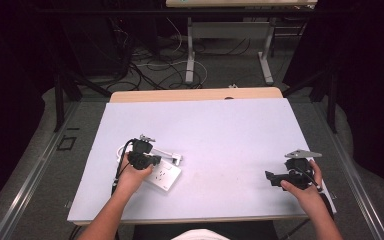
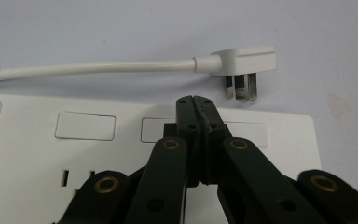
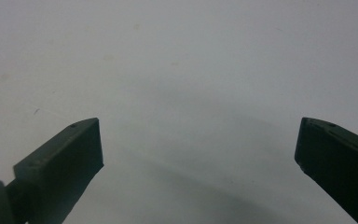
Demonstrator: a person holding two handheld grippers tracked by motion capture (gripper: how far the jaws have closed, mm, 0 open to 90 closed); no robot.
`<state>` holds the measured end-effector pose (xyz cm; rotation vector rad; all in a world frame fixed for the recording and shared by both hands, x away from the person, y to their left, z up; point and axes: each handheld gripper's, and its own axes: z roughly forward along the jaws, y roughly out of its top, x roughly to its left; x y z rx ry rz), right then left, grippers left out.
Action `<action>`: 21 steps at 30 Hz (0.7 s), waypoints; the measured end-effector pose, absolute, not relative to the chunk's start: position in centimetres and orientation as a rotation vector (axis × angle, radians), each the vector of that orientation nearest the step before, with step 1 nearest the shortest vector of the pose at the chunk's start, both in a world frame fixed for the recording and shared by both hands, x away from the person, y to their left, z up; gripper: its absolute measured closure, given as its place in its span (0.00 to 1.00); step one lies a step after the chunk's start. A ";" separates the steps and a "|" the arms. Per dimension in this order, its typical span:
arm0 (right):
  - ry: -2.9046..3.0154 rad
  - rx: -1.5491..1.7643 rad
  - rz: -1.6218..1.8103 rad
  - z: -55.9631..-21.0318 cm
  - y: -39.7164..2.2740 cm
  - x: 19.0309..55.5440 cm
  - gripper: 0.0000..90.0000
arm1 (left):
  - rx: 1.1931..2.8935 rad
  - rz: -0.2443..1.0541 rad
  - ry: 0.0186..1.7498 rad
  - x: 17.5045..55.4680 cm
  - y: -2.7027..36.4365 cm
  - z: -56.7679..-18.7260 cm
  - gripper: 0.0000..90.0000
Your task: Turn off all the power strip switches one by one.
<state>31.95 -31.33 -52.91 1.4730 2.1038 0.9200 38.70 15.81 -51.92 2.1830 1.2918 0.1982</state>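
Observation:
A white socket strip [image 1: 166,176] lies flat at the front left of the table. In the left gripper view its face [image 2: 98,154] shows blank rectangular covers and slot holes. A white plug [image 2: 244,60] lies just beyond the strip, metal pins [image 2: 240,87] bare and pointing at the strip's edge, and its white cable [image 2: 98,67] runs off left. My left gripper [image 2: 196,100] hovers over the strip, jaws pressed together with nothing between them; in the high view it [image 1: 152,161] sits over the strip's left part. My right gripper [image 3: 198,144] is open above bare table at the front right [image 1: 271,178].
The white table top [image 1: 220,135] has a wooden strip along its far edge. Beyond it stand another table's legs [image 1: 190,55] and loose cables on the floor. Metal rails run along both sides of the table.

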 end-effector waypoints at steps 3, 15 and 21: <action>2.105 1.469 0.918 -52.9 -31.3 32.0 0.00 | 2.168 0.170 1.299 38.7 15.8 -52.2 1.00; 2.102 1.472 0.918 -52.9 -31.3 31.9 0.00 | 2.176 0.192 1.299 38.7 15.5 -52.1 1.00; 2.101 1.475 0.919 -52.9 -31.3 31.9 0.00 | 2.175 0.181 1.292 38.7 15.7 -52.1 1.00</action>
